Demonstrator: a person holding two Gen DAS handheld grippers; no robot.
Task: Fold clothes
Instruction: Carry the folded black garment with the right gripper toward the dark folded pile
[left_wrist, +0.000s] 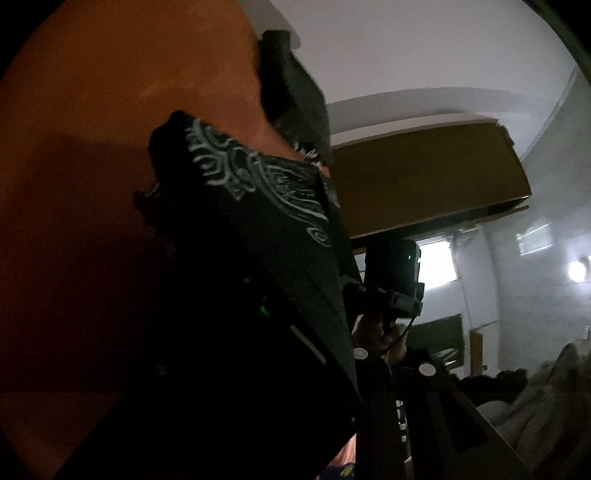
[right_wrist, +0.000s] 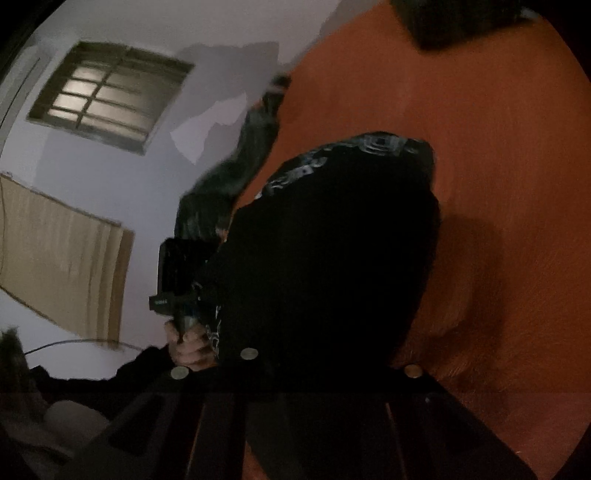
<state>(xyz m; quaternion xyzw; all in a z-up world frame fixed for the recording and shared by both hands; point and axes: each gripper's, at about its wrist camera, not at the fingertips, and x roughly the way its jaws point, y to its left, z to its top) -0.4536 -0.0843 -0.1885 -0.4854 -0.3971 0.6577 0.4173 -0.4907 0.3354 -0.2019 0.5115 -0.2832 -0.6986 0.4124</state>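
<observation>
While both of my hands are up off the orange surface (left_wrist: 92, 110), a black cloth with a pale paisley print (left_wrist: 243, 177) hangs between them and fills the middle of each view. From the left wrist camera, going left to right, the orange surface takes up the whole left side, the cloth drapes over my left gripper (left_wrist: 236, 258) so that its fingers are hidden under the fabric, and a further fold of the same cloth rises toward the top edge. The left jaws stand clenched on the cloth, which bunches right where the fingers would be. Just right of the cloth sits my right gripper (left_wrist: 391, 280), seen from the side with my right hand (left_wrist: 376, 339) wrapped around its handle, and beyond it a brown panel (left_wrist: 424, 177) and a pale wall. From the right wrist camera, the left side shows a barred window (right_wrist: 107, 96) and a tan panel (right_wrist: 62, 258); my left hand (right_wrist: 192, 347) grips the other handle near the bottom. The cloth then covers the centre, swallowing the right fingers, which are pinched together on it. Orange surface fills the right side, with a dark object (right_wrist: 458, 22) at the top edge.
</observation>
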